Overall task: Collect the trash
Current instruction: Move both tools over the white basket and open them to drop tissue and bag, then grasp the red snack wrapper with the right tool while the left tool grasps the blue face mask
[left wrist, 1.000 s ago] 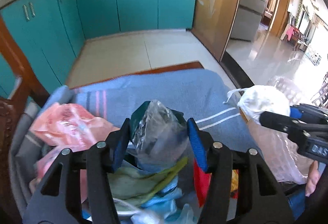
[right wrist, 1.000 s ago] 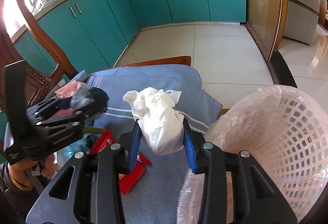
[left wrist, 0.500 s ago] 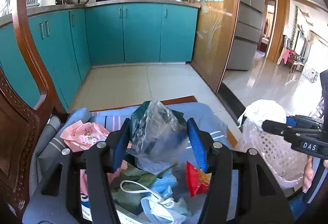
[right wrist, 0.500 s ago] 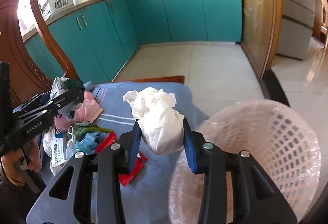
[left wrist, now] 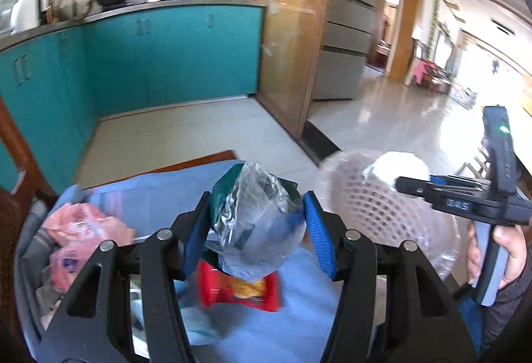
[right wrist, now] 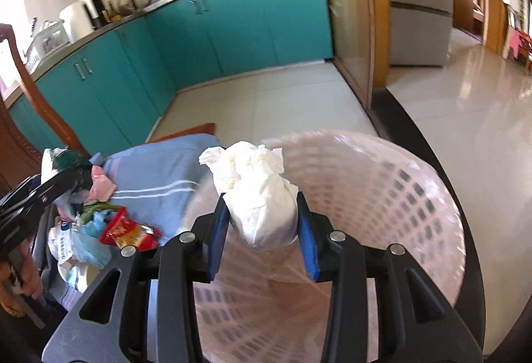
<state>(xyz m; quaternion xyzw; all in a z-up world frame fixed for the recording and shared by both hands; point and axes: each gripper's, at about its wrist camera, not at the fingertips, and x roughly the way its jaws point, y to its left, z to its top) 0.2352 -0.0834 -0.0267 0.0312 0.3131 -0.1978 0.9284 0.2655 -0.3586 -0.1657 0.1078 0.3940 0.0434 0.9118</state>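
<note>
Where the teal cabinets (right wrist: pixel 206 40) run along two walls under a grey counter with pots, the room is a kitchen with a pale tiled floor (right wrist: pixel 266 103), opening onto a glossy hall at the right. One wooden table carries a blue cloth (right wrist: pixel 159 173) with white stripes; a corner of bare wood shows at its far edge. One white lattice bin (right wrist: pixel 399 196), lined with clear plastic, stands off the cloth's right edge.

Loose trash lies in a heap along the cloth's left edge: one pink bag (left wrist: pixel 83 230), one red snack wrapper (right wrist: pixel 128 230), one light blue piece (right wrist: pixel 89 243), and other scraps too jumbled to count.

Two grippers are in use. One left gripper (left wrist: pixel 257 226) clamps a clear plastic bag (left wrist: pixel 256 223) with dark contents, above the red wrapper near the cloth's middle. One right gripper (right wrist: pixel 262 223) clamps a white crumpled wad (right wrist: pixel 259 193) over the bin's near rim.
</note>
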